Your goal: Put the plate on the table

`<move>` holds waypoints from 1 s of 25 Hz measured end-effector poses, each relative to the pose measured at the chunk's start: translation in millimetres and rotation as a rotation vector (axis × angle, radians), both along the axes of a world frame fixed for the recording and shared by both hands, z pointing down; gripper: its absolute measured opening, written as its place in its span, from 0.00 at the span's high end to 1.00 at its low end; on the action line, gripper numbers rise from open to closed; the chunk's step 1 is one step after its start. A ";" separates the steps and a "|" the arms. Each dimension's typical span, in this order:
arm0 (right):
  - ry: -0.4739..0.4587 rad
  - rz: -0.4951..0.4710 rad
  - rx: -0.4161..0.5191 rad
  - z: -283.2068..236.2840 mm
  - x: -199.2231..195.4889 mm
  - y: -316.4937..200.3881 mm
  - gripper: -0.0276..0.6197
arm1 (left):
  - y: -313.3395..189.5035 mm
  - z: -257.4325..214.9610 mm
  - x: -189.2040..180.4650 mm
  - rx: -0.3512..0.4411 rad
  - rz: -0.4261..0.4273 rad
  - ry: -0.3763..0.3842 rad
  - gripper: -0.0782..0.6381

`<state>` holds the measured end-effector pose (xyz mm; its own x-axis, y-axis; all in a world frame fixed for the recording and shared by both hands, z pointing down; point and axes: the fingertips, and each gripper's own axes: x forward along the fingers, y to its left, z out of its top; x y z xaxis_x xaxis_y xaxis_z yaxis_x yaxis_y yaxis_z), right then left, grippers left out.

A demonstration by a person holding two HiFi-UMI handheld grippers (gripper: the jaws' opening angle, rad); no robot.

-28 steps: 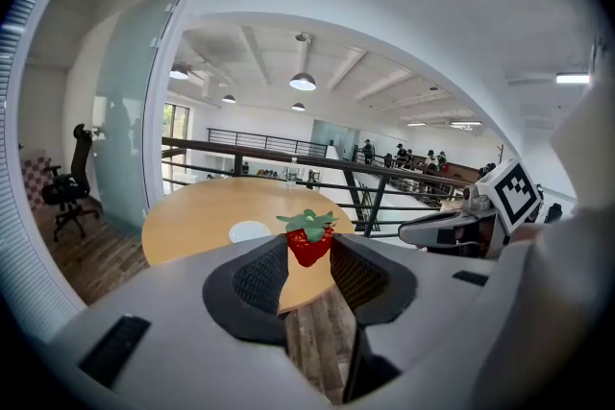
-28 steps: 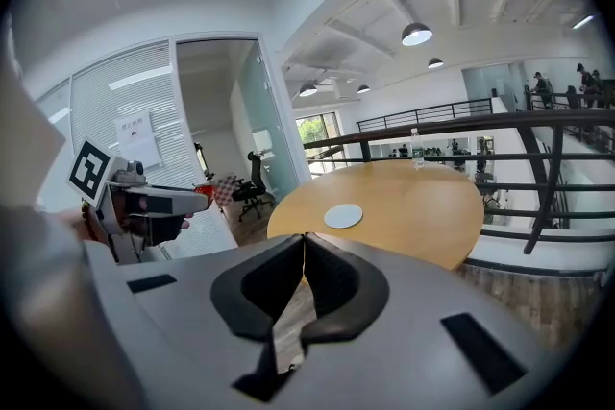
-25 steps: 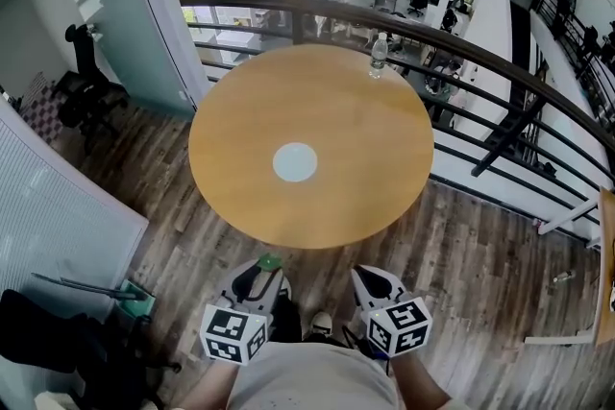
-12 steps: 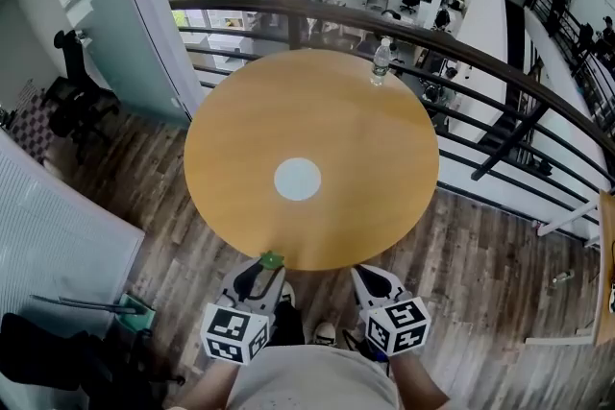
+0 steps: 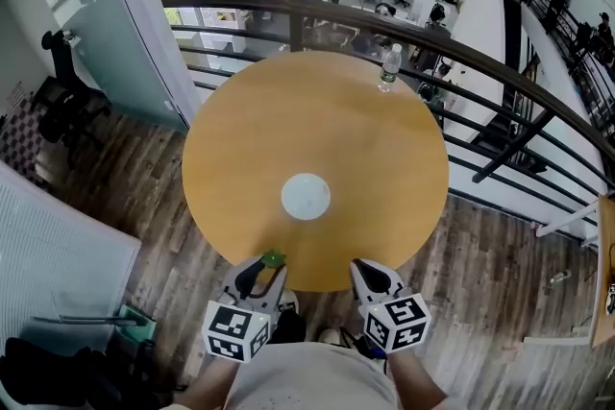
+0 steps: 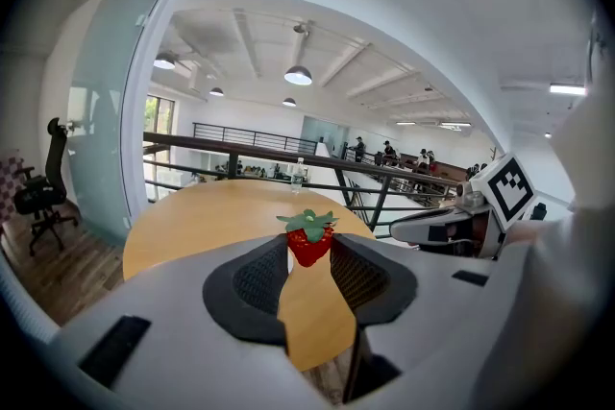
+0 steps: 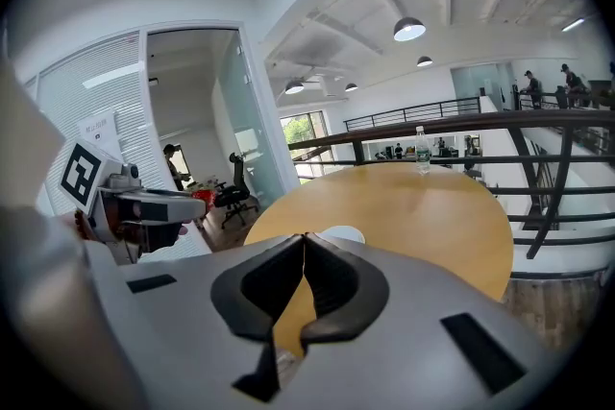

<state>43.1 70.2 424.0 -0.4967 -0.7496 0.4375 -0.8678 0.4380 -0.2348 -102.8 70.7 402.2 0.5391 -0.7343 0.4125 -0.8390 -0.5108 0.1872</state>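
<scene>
Your left claw (image 6: 309,253) grips a strawberry (image 6: 308,237) between part-spread jaws; your right claw (image 7: 304,241) is closed, jaws meeting on nothing. Both sit at the worktop's (image 5: 375,139) near edge, lower centre of the head view. The plate (image 5: 306,196) lies on the worktop just beyond them, and a bottle (image 5: 389,67) stands at the far rim.

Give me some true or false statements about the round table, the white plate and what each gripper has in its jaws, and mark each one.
1. The left gripper holds a strawberry between its jaws. True.
2. The right gripper grips the plate. False: its jaws are shut with nothing between them, and the plate lies untouched near the middle of the table.
3. A water bottle stands upright near the table's far edge, by the railing. True.
4. The water bottle stands on the plate. False: the two are well apart, and nothing lies on the plate.
</scene>
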 end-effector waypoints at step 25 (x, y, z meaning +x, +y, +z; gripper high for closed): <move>0.045 0.136 0.009 -7.6 -11.1 -60.9 0.92 | -73.1 2.7 -16.9 -0.006 0.123 0.018 0.68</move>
<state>32.0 9.3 416.4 -0.3698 -0.8129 0.4499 -0.9290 0.3172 -0.1905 -119.7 -2.3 404.8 0.6322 -0.6595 0.4067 -0.7667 -0.6085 0.2050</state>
